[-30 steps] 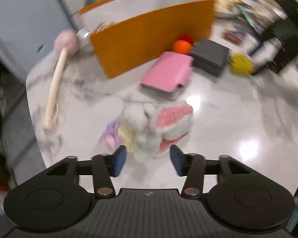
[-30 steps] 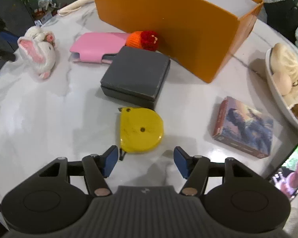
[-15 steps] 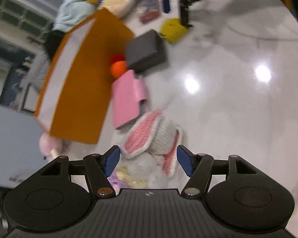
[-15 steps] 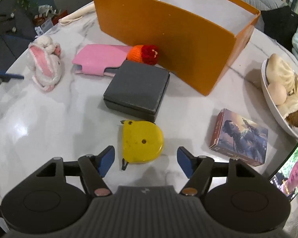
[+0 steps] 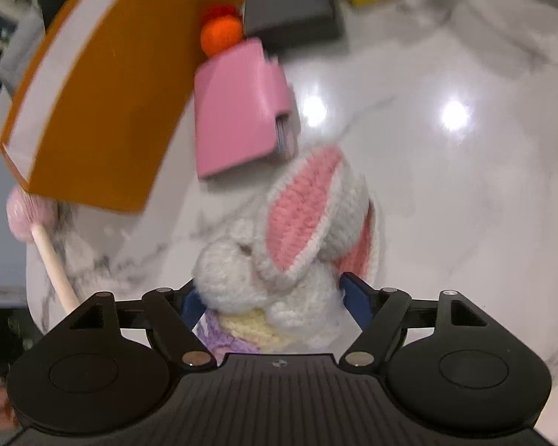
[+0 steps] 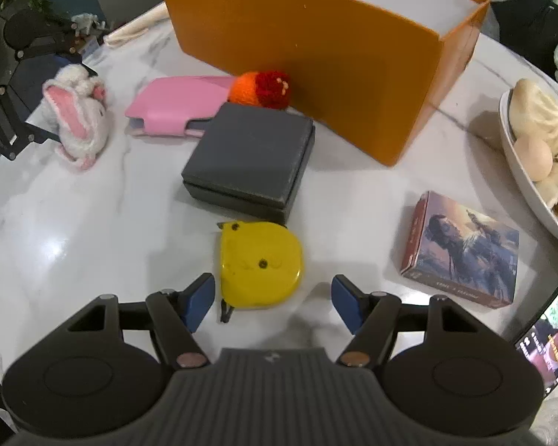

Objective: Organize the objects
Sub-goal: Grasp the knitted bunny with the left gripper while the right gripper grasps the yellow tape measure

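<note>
Marble table (image 6: 74,245) holds one orange box (image 6: 316,55), one crocheted bunny (image 6: 76,119), one tape measure (image 6: 260,264).

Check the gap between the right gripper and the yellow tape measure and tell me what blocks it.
Nothing visible does. The right gripper hangs open just short of the yellow tape measure, with only bare marble table in between. The grey box lies just beyond the tape measure, not in the approach.

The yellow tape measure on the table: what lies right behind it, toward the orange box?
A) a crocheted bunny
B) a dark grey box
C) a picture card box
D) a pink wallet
B: the dark grey box sits directly behind the yellow tape measure.
</note>
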`<state>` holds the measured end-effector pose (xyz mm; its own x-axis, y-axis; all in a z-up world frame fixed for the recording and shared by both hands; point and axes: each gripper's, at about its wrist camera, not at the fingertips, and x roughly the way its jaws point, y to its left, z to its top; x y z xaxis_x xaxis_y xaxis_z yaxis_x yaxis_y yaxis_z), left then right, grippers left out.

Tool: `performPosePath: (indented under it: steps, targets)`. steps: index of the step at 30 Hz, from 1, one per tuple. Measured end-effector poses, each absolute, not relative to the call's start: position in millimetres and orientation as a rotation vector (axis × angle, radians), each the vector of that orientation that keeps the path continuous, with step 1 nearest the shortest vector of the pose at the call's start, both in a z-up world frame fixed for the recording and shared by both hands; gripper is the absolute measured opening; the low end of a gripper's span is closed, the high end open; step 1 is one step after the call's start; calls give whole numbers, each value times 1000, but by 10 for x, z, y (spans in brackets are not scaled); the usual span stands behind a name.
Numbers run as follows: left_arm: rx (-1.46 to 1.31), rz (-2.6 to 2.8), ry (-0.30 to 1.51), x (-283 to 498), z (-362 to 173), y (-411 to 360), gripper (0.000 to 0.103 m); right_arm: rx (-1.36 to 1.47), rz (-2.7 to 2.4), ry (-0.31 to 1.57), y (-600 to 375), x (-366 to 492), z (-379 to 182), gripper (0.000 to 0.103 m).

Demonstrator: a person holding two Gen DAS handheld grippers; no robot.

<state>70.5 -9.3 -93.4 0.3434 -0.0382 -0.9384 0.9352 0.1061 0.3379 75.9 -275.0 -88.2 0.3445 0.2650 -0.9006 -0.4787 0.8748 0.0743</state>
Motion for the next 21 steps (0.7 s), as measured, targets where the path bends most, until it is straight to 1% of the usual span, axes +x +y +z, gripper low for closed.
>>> performPosePath:
  steps: [1,3,7,13,16,20,21]
  targets:
    - [1226,-890,977,710,-947,-110,87,-219,491,1120,-2745,758,-880,71]
    - [1188,-856,1004,703,-949,-126,83,-212,498,1114,-2743,764,-869,71]
    - [1126,-841,1017,577,-954,-95,82,-226,497,1108,-2703,761,-881,71]
    - [1064,-788,1121,417,-900,-54,82,-253,512,1106,-2615,713,-885,71]
    - [1077,-780,1069,292,-906,-41,82,-265,513,1105,-2585,702,-895,71]
    - [1109,-767,920,132,-934,-8,94,-279,504,1095,-2552,698,-911,71]
    - [1089,-762,898,130,-928,9,94,-283,501,1093,-2544,698,-916,71]
